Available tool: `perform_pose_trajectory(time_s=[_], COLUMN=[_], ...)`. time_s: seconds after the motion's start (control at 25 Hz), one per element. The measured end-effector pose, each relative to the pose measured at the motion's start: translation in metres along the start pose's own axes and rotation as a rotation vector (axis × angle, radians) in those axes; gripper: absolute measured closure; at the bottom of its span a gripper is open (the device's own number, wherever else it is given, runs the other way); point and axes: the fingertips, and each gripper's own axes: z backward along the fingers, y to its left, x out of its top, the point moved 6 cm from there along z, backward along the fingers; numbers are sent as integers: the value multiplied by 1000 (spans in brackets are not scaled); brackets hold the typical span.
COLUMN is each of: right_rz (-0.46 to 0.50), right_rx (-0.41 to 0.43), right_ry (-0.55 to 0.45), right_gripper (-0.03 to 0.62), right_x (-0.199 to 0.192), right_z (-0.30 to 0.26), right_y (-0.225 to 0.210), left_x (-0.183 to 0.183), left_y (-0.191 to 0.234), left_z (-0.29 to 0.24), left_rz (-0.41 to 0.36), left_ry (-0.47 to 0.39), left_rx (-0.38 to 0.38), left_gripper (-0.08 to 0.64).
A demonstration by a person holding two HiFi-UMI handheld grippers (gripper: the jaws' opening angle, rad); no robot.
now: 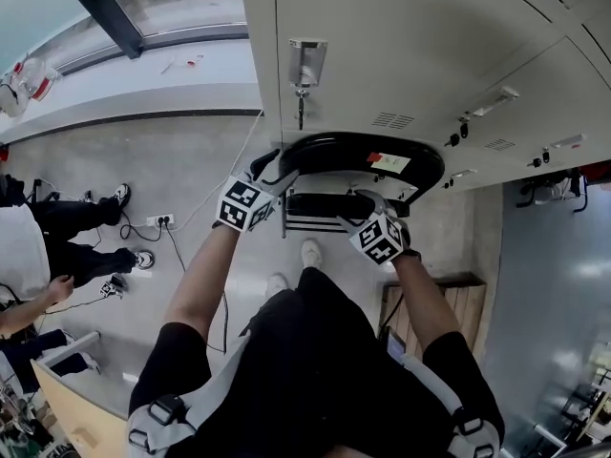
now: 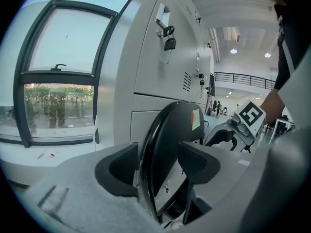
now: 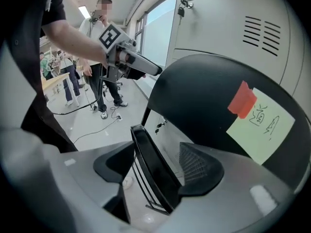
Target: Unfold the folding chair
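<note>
Legible chair (image 3: 194, 91) note (image 3: 260, 125): right gripper view

Head view steeply down, gripper views close in, all sharing folding chair (image 1: 329, 147)

Grey lockers (image 1: 382, 46) with a padlock (image 1: 300, 103) stood far; a power strip (image 1: 159, 221) lay on the floor, left.

Grey lockers (image 1: 382, 46), window (image 2: 58, 96), pale floor (image 1: 191, 179)
</note>
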Motion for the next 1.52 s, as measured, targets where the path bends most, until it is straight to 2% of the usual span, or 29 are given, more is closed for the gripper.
perform_pose_trajectory(time_s=[0.24, 0.44, 0.64, 0.84, 1.08, 1.24, 1.4, 1.52], right_rz=[57, 117, 192, 219, 215, 228, 247, 274], right_rx=[19, 39, 96, 116, 97, 76, 14, -14], right_ry=[47, 84, 173, 215, 235, 273, 329, 334], right_gripper=[296, 293, 262, 264, 264, 267, 290, 290], right_x=[-8, -9, -15, -23, -31, -44, -61, -64], right_z=[-9, -21, -39, -57, -77, -87, -101, -110], right_y=[-3, -3, -3, -4, 1, 6, 12, 10], left_x=[-7, -6, -1, -1, -2, -1, -3, -1], left_y=[11, 10, 5, 2, 1, -2, -2, 0], left_z=[-13, -24, -32, -35, -34, -34, -32, -33], left_rz=[7, -29, -59, -90, -184, -210, -208, -213], left_ry=[49, 63, 85, 124, 171, 170, 150, 152], left_rx=[-47, -64, -79, -75, -55, -42, -26, -23], left_gripper=[284, 284, 285, 285, 285, 285, 285, 285])
